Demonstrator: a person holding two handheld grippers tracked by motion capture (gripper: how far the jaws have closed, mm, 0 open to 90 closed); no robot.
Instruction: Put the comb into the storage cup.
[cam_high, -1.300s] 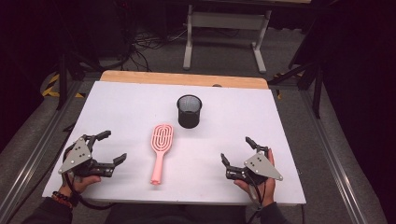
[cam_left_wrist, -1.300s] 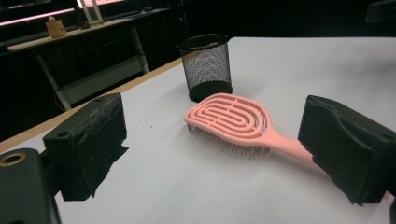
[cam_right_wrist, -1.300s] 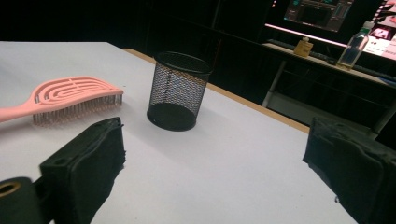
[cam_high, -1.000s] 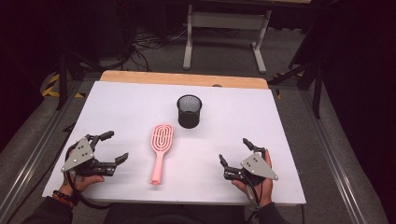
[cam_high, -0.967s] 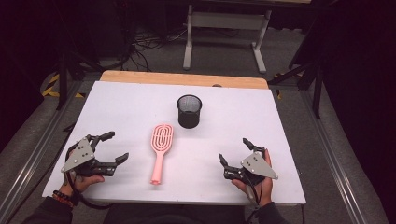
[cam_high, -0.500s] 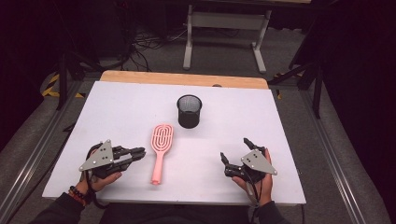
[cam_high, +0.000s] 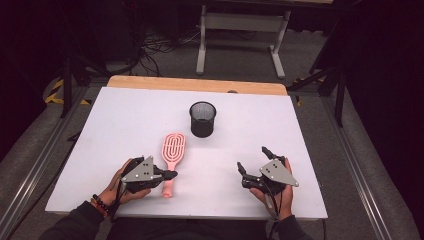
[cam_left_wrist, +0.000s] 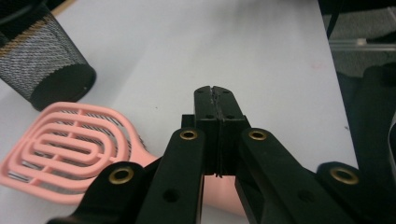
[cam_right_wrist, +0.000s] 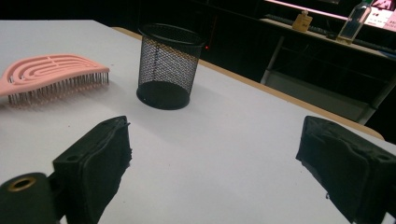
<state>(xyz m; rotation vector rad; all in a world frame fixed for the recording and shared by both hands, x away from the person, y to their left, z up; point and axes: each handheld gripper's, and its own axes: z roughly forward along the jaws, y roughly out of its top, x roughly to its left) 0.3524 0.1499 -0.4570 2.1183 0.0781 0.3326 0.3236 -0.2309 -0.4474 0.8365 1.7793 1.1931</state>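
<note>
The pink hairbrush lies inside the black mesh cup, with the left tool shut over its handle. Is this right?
Not quite. The high view shows the pink hairbrush flat on the white table, in front of the black mesh cup, not inside it. The left tool is indeed shut, over its handle.

Each hand-held gripper is mostly black: the left hand-held gripper (cam_high: 167, 175) and the right hand-held gripper (cam_high: 252, 167) both carry a grey three-cornered plate on top with a few small dark screw holes. Up close, the black linkage arms have brass-coloured rivets at the pivots, and the pads (cam_right_wrist: 100, 154) look like rough black rubbery blocks. The person wears dark sleeves, plus a beaded bracelet (cam_high: 98, 206) on the left wrist.
</note>
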